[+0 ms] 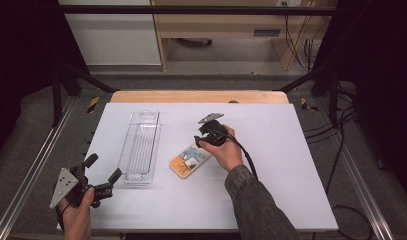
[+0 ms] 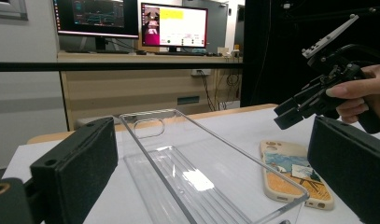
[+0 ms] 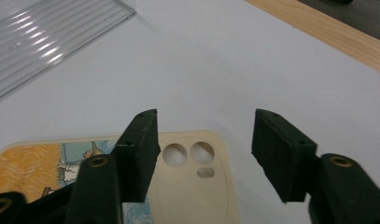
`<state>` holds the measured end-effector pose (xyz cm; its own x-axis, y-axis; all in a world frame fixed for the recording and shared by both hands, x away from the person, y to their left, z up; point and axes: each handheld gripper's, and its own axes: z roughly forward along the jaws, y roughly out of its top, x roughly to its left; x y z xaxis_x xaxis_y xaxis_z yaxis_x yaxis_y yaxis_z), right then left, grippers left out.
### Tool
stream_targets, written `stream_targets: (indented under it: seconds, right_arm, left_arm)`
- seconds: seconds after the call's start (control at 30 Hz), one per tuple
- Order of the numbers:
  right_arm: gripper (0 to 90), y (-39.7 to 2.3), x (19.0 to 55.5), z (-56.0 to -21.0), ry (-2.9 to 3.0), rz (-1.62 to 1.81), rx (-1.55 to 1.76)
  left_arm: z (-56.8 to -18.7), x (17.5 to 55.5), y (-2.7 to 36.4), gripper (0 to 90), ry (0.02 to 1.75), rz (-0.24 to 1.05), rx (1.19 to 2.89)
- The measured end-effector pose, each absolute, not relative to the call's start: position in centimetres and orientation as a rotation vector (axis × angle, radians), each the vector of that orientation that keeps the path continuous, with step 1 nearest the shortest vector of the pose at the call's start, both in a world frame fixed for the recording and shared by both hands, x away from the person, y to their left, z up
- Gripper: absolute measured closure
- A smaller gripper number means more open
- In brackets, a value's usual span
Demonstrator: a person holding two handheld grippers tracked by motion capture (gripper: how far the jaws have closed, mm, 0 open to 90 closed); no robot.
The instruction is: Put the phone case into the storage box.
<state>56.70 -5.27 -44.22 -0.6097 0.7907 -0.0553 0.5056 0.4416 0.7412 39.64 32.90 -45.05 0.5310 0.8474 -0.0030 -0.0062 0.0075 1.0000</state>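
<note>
The high view looks forward and down over the white table [image 1: 271, 190]. The left gripper view looks low toward two o'clock; the right gripper view looks closely down. All share the phone case [image 1: 190, 161] [image 2: 295, 175] [image 3: 187, 186].

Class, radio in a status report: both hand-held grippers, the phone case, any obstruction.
Left hand-held gripper open, idle. Right hand-held gripper open above phone case. Clear tray beside it, apart.

Glossy clear plastic tray [image 1: 140, 147], matt white tabletop [image 1: 271, 175], wooden edge [image 1: 198, 96]
</note>
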Motion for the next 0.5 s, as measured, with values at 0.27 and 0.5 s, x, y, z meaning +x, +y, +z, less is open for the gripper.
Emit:
stream_targets:
  seconds: [0.27,0.5]
  right_arm:
    - [65.3,-4.4,56.9,-45.1,2.316,1.018,1.054]
    - [79.2,-3.8,56.9,-45.7,2.326,1.048,1.036]
  left_arm:
    - [-44.9,39.5,32.8,1.6,0.78,0.793,1.409]
    - [-44.9,39.6,32.9,1.7,0.783,0.796,1.406]
